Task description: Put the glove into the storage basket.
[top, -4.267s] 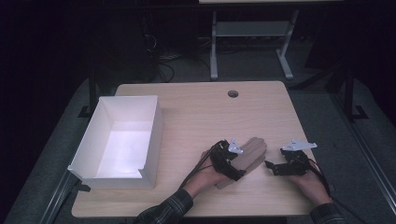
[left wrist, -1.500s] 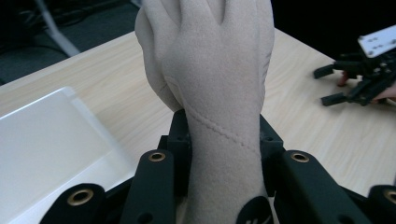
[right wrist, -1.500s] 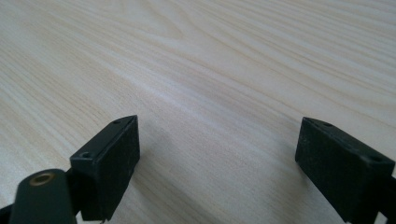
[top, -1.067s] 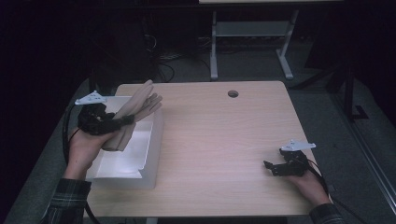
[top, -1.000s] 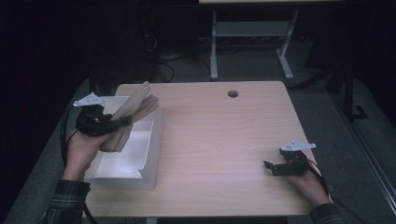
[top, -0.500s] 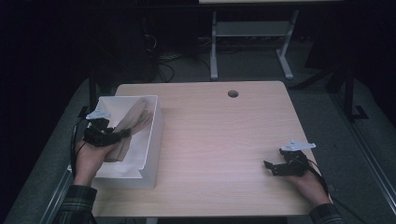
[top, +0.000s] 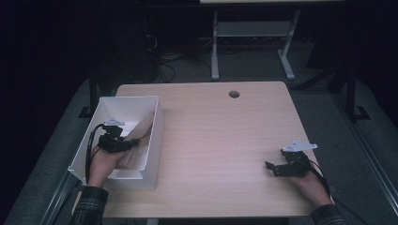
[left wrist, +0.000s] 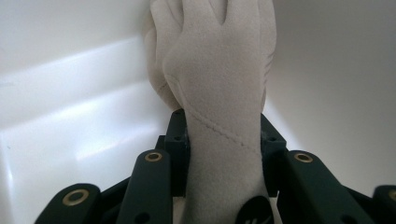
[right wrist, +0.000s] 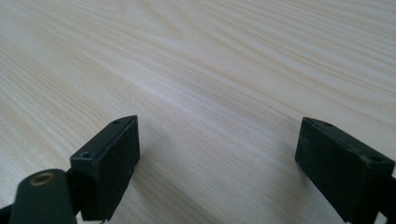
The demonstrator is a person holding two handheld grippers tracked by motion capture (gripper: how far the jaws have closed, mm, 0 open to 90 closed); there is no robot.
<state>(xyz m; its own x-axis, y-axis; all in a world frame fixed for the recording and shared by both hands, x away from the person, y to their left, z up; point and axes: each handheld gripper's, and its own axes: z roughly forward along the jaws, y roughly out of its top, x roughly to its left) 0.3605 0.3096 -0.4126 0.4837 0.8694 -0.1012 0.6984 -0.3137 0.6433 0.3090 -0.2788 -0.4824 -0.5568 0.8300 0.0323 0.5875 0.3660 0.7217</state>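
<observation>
Down inside the white box (top: 155,136), the left gripper (left wrist: 223,140) pinches a pale glove (left wrist: 219,88) whose fingertips are cut off from sight, while the right gripper (right wrist: 217,154) rests spread wide on the worktop (top: 225,140).

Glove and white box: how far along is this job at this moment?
Done: the beige glove is already down inside the white box at the table's left side. In hand: the left claw is shut on the glove's cuff, fingers pointing toward the box's corner. Left: letting go and pulling the hand out. The right claw rests open over bare wood.
</observation>
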